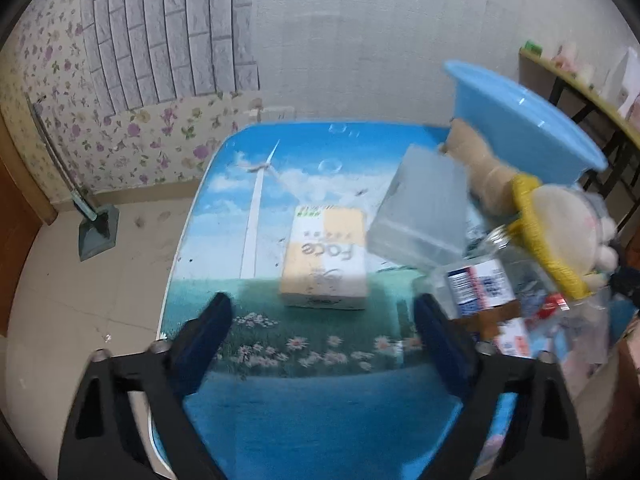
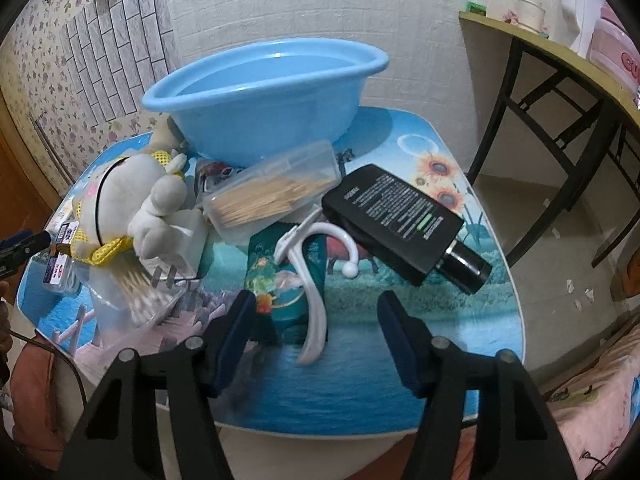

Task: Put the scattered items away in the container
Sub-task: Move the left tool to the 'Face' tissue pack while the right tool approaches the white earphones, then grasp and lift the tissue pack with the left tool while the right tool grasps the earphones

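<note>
Where the table [image 2: 460, 352] meets its far edge, the big blue bowl [image 2: 264, 96] sits tipped on the pile. A black bottle [image 2: 400, 220], white hook [image 2: 312, 280], toothpick box [image 2: 272, 192] and plush toy [image 2: 132, 204] lie close together. The tissue pack [image 1: 324, 260] lies alone with bare table near it. The left gripper [image 1: 324, 332] and right gripper [image 2: 316, 328] have fingers spread, holding nothing

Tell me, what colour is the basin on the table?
The basin is light blue, seen best in the right wrist view.
</note>
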{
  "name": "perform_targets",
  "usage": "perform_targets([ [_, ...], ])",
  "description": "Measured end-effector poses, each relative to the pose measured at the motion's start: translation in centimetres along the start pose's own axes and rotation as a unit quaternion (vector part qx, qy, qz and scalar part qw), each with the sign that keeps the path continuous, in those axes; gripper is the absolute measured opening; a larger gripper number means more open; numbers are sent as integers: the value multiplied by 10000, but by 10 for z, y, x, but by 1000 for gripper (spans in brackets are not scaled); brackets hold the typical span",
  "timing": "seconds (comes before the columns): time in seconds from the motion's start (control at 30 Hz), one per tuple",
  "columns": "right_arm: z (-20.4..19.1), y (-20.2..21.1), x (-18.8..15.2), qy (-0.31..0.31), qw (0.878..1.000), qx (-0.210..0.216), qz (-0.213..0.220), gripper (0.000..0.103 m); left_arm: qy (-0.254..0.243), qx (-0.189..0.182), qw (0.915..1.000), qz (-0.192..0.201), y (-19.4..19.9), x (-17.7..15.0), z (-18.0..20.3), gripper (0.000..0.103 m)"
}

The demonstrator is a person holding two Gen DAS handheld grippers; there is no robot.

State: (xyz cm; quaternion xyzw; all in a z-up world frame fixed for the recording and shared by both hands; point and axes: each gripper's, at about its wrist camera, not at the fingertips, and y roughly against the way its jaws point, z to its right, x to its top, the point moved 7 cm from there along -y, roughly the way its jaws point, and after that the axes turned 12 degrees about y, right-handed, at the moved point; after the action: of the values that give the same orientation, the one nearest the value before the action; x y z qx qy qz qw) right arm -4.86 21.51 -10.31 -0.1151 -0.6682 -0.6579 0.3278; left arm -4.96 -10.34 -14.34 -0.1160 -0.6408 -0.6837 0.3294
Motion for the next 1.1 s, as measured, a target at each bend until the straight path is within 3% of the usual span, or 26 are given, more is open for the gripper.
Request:
perform_targets([
  [0.07,2,-4,1,-34,10000,-21,-11,62,83,-70,9998,-152,-8,0,-3,76],
  [0.4,-3,-17,18,2,9999,108,-6,62,29,45,10000,-7,-25,11,1,75],
  [0.53,0,-24,17,-100,9999,95,-94,62,-112,-4,9999,86,-24,12,5,45],
  [0.73,6,-30,16,-309,9991,280,-34,61,-131,14,9998,132,-18,11,1,45],
  [0.77,6,-29,16,-298,9991,307,-14,51,-102,0,9998,153,-16,11,0,45],
  [1.1,4,-6,19,-227,9983,472,238,51,-96,-114,9993,349,13,17,9,45],
])
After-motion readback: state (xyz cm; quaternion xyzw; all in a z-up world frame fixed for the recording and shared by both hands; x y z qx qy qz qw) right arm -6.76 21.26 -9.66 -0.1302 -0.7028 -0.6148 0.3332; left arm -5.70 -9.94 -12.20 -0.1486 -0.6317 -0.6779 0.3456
